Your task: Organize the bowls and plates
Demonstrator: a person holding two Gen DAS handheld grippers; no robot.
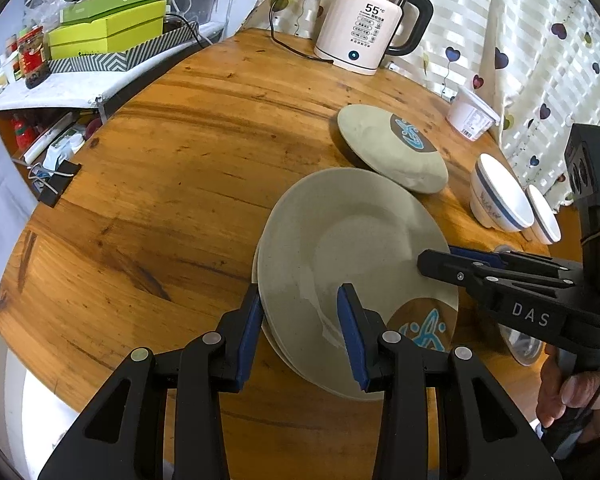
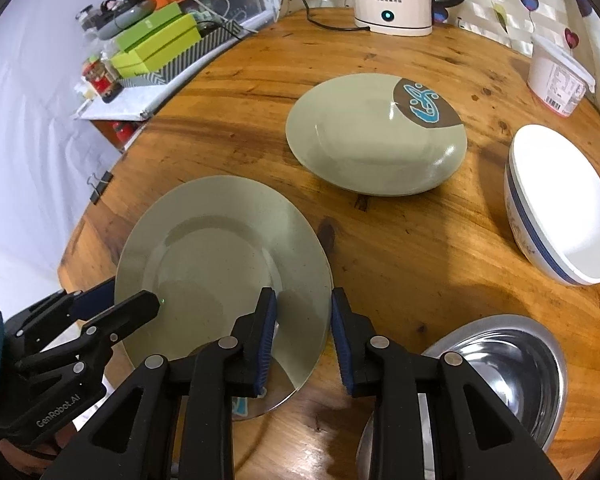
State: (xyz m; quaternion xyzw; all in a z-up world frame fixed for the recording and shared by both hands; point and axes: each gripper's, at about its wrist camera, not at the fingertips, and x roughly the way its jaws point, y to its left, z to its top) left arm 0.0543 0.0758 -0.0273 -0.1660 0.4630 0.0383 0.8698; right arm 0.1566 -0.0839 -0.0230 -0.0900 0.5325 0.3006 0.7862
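Plates point(image 2: 224, 264) on round wooden table point(image 2: 228, 120), heart-print curtain point(image 1: 520, 40) behind.

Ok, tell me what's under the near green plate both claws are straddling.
Another round green plate lies under the top green plate; only its edge and logo patch show. Beneath that, the wooden table is covered.

Wood table point(image 1: 180, 160) w/ heart-print curtain point(image 1: 520, 32)
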